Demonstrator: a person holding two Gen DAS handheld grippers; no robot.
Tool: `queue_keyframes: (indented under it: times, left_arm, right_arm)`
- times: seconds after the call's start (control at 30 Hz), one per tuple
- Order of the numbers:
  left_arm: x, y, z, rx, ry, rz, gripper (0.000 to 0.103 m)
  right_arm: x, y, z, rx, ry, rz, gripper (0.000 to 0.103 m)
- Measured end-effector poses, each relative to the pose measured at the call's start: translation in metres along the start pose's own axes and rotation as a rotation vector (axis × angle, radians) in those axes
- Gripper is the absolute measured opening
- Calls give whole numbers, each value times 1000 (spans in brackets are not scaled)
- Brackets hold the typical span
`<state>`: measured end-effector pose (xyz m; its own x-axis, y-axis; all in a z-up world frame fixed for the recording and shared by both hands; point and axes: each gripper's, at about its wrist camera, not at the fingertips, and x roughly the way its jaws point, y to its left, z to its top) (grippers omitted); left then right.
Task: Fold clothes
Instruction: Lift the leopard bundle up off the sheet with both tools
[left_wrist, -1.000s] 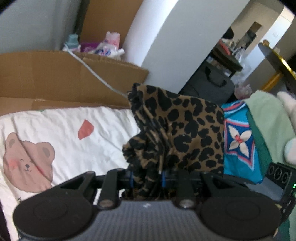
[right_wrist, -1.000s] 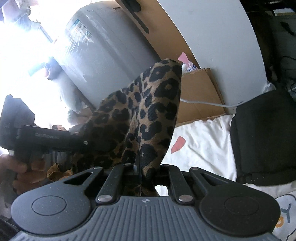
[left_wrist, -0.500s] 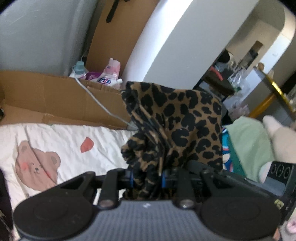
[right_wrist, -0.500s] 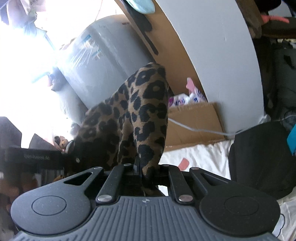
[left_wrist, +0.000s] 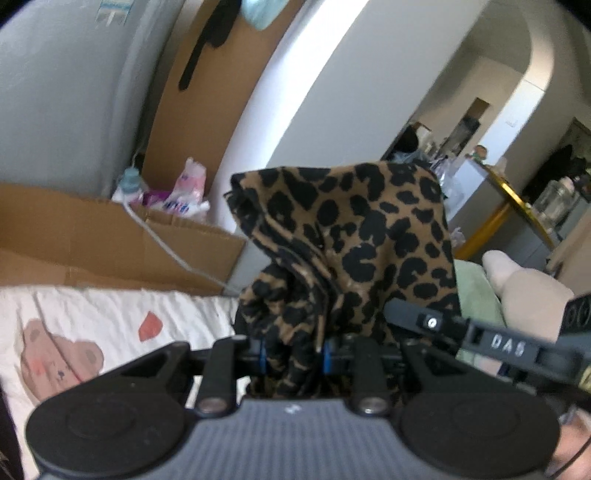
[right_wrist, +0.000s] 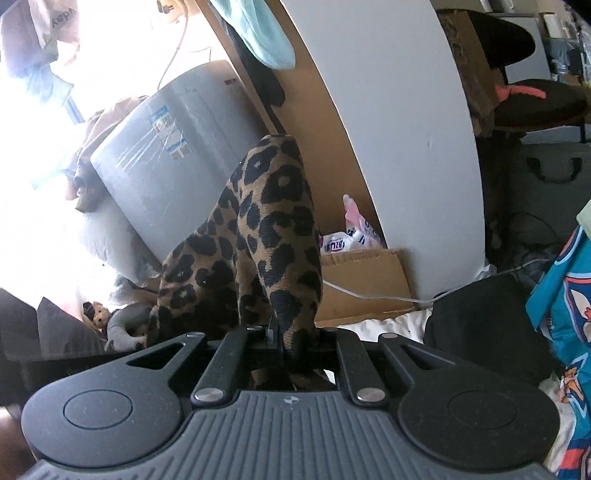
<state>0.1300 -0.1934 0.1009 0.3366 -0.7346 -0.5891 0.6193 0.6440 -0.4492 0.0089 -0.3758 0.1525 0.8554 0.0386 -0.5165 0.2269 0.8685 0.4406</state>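
Left wrist view: left tongs (left_wrist: 291, 356) clamped on a thick bunch of the leopard-print garment (left_wrist: 354, 236). The cloth fills the gap between the 2 blue-edged fingers (left_wrist: 261, 356) and stands up from them into the centre of the frame, folded over on itself. The right tongs (left_wrist: 391, 308) enter from the lower right as a black bar reaching into the same garment at its right edge.

Right wrist view: right tongs (right_wrist: 275, 341) pressed nearly together on a thin edge of the leopard-print garment (right_wrist: 273, 236). The cloth rises from the grip as a narrow peak at frame centre, then drapes down toward the lower left.

Garment position: held off the bed by both tongs, none of the visible part touching the bedsheet (left_wrist: 92, 317).

Surroundings, left view: white bedsheet with a bear print (left_wrist: 55, 354) at lower left; cardboard box (left_wrist: 110, 236) behind it at mid left, with a white cable (left_wrist: 162, 243) running across it; green cloth (left_wrist: 476, 291) at right, partly behind the garment. Right view: black bag (right_wrist: 487, 325) on the bed at lower right; teal patterned garment (right_wrist: 561, 310) at the right edge.
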Motion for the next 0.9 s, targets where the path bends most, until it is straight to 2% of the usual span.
queue_keyframes:
  times: [0.2,0.5,0.9]
  left_arm:
    - [-28,-4,6,-2,-52,-27,27]
    - [-34,0,5,18,-63,-16,27]
    - [-28,0,-3,35,-49,31,27]
  right_arm:
    - [-20,30,11,8,-45,-17,8]
    - [-25,41,-8,-58,-107,-11,8]
    - [-13,41,-21,-108,-86,-41,7]
